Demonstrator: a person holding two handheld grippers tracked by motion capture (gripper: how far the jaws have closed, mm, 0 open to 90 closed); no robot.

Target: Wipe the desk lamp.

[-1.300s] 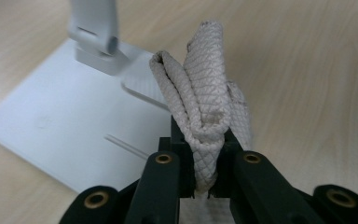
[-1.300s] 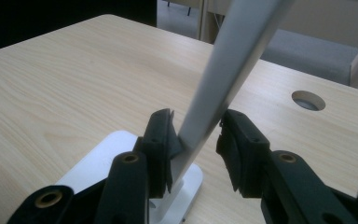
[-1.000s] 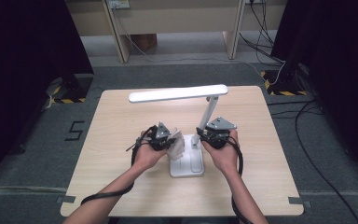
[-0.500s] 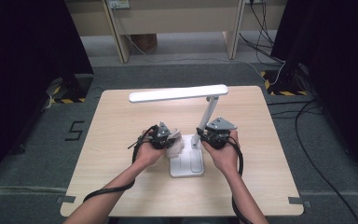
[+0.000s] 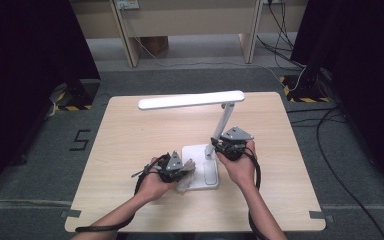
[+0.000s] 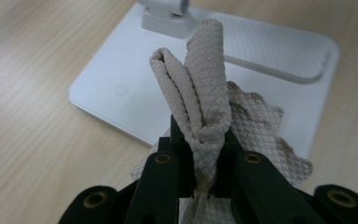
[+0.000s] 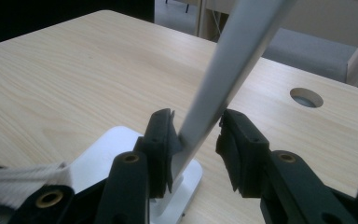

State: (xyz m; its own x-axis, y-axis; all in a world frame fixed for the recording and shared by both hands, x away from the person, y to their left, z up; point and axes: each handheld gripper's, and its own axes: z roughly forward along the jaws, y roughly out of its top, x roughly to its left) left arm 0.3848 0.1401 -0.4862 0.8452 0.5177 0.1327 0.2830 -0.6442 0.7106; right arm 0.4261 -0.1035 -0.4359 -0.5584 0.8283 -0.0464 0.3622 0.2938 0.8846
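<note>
Left claw [image 5: 180, 169] clamping cloth [image 6: 200, 102], now sliding off lamp base [image 5: 202, 167] toward surface edge; right claw [image 5: 228, 146] gripping lamp arm [image 7: 233, 70].

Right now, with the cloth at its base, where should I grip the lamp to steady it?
Low on the stem, above the base: a slim, leaning bar that jaws can straddle. Come from the near right, where the right gripper sits, clear of the cloth.

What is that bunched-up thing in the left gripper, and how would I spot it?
Start at the white desk lamp standing on the wooden table. At the near left corner of its flat base, the left gripper pinches a cloth. It is beige, folded, with a quilted diamond weave, the one soft thing among hard plastic.
</note>
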